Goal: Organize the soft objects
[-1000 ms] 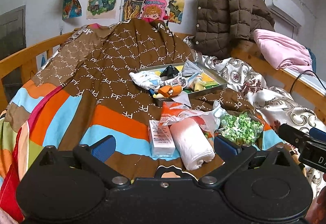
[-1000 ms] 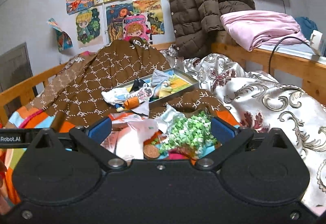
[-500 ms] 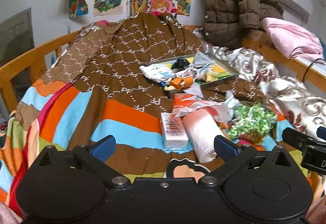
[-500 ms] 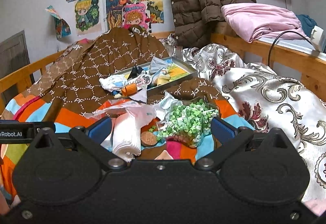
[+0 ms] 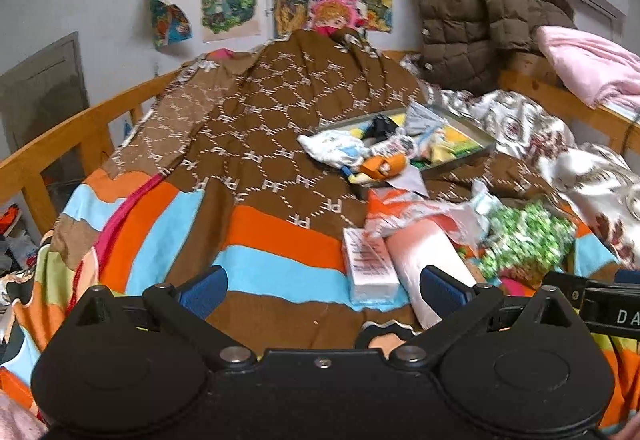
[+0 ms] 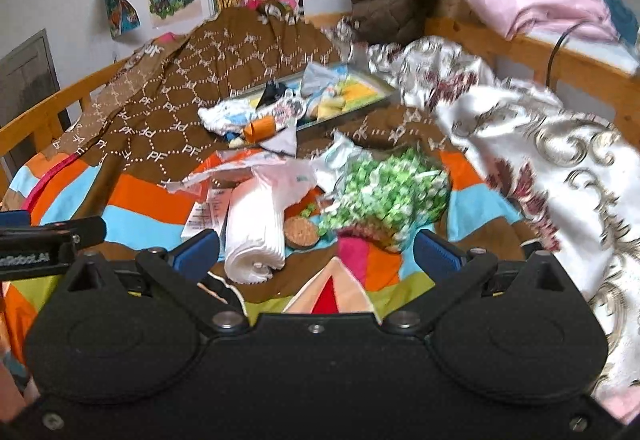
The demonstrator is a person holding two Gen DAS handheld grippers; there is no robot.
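Observation:
A white rolled towel (image 6: 256, 236) lies on the striped blanket (image 6: 140, 200), next to a pink-white box (image 5: 370, 260) and a bag of green-white candies (image 6: 388, 192). The towel also shows in the left wrist view (image 5: 428, 260). A metal tray (image 5: 464, 156) farther back holds small soft items; a white-blue cloth (image 5: 332, 150) and an orange toy (image 5: 384, 166) hang at its near edge. My left gripper (image 5: 322, 290) is open and empty above the blanket, left of the box. My right gripper (image 6: 316, 250) is open and empty, just short of the towel and candy bag.
A brown patterned blanket (image 5: 280, 112) covers the far bed. A white floral quilt (image 6: 540, 160) lies at right. A brown jacket (image 5: 480, 0) and pink cloth (image 5: 592, 64) hang on the wooden rail (image 5: 60, 144). A round cork coaster (image 6: 302, 232) lies by the towel.
Both grippers have pulled back and risen a little, so the items sit farther ahead and more blanket shows. The left view has swung left. Both stay open and empty.

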